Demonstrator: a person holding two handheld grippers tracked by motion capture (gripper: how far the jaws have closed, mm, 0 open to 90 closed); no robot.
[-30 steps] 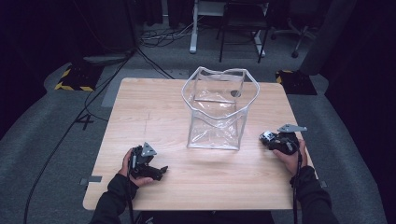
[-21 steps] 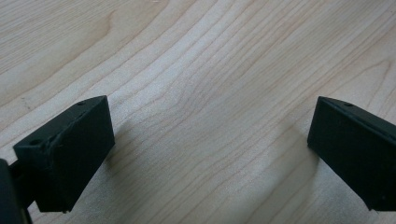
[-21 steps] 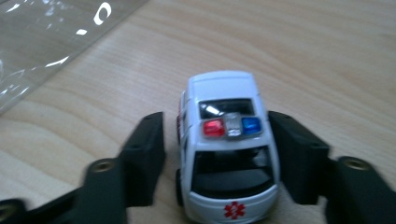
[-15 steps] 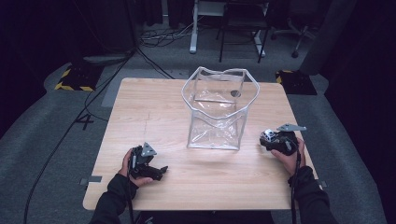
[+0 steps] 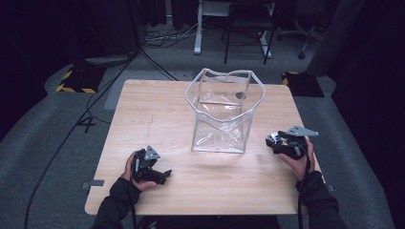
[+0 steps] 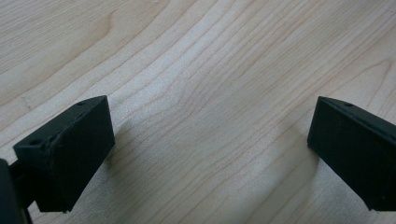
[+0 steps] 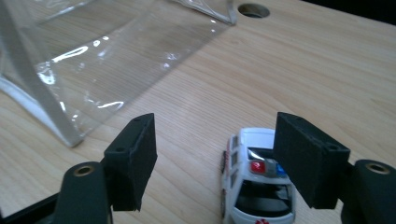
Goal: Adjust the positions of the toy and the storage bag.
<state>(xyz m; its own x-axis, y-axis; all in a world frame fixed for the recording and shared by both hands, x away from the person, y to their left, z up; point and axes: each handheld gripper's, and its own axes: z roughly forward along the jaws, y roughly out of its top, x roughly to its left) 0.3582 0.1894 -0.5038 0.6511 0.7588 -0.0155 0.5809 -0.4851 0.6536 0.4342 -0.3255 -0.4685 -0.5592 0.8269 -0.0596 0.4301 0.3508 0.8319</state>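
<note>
In the right gripper view the right gripper (image 7: 215,158) has its jaws apart, having just been opening then easing in a little; a white toy car (image 7: 257,179) sits on the table (image 7: 327,70) between them, close against the right-hand jaw, with a gap to the other. A clear plastic bag (image 7: 93,65) fills the upper left. In the left gripper view the left gripper (image 6: 210,154) has its jaws wide apart over bare wood. In the high view the bag (image 5: 222,112) stands at centre, the right gripper (image 5: 286,143) lower right, the left gripper (image 5: 148,167) lower left
</note>
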